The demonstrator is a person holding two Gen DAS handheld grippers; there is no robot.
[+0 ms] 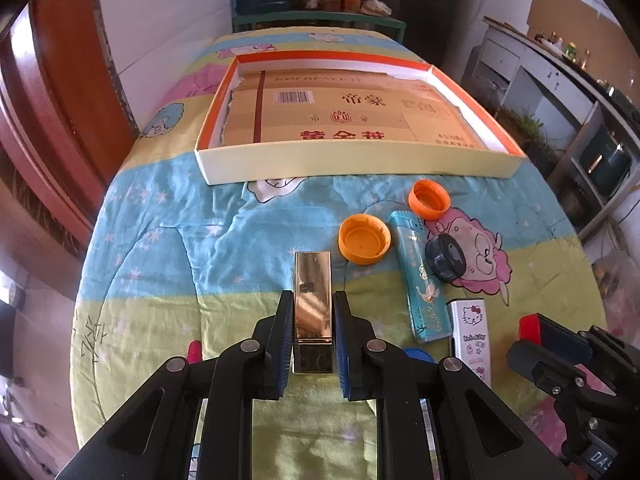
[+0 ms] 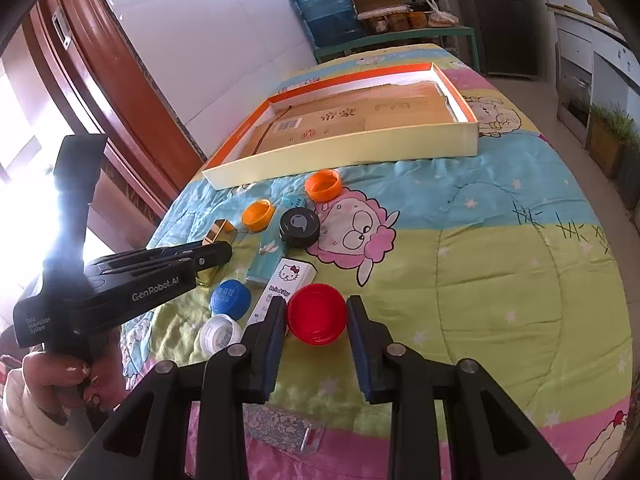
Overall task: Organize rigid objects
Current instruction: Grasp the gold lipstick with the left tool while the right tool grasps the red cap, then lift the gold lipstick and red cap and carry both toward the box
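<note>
A shiny gold rectangular box lies lengthwise on the cartoon-print quilt, and my left gripper is shut on its near half, a pad on each long side. From the right wrist view the same gold box pokes out past the left gripper, which a hand holds at the left edge. My right gripper is shut on a red bottle cap, with the pads against its rim. The left wrist view catches the red cap at the right gripper tips.
A shallow orange-and-white cardboard tray sits farther back on the quilt. Two orange caps, a teal box, a black cap and a Hello Kitty box lie between. A blue cap and a white cap sit nearer.
</note>
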